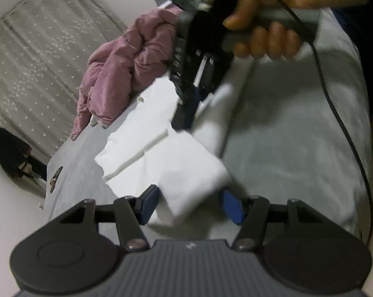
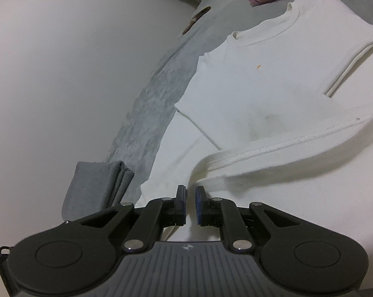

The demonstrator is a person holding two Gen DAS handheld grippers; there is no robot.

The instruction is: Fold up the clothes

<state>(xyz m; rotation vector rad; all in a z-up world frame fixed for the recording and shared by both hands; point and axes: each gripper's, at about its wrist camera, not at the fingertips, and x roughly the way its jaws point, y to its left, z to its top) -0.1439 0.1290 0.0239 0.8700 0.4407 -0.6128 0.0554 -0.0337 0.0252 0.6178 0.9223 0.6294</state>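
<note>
A: What's around the white knit T-shirt (image 2: 273, 69)?

B: From where I drive it, it lies half folded on a pale grey garment (image 1: 285, 128) spread over the white bench (image 2: 62, 74). A crumpled pink quilted jacket (image 1: 127, 74) sits at the far edge, touching the shirt's collar end. A small folded grey cloth (image 2: 94, 188) sits on the bench just beside my right hand-held gripper (image 2: 191, 204). A dark bundle (image 1: 10, 153) lies off the bench edge in the left wrist view; behind it is a grey speckled curtain (image 1: 42, 57).

A: Grippers?

B: Left hand-held gripper (image 1: 190, 204): jaws apart, a corner of the white shirt between the blue pads (image 1: 232, 206), blurred, so I can't tell if they press it. Right one: jaws nearly together with a thin gap, low over the shirt's hem; I see nothing clamped.

A: In the way?

B: The right device and the person's hand (image 1: 268, 24) gripping it cover the shirt's far side, with a black cable (image 1: 335, 104) trailing across the grey garment.

A: Hard to read?

B: The jacket is cut off at the top in the right wrist view. A small dark patch on the grey garment is too blurred to read.
</note>
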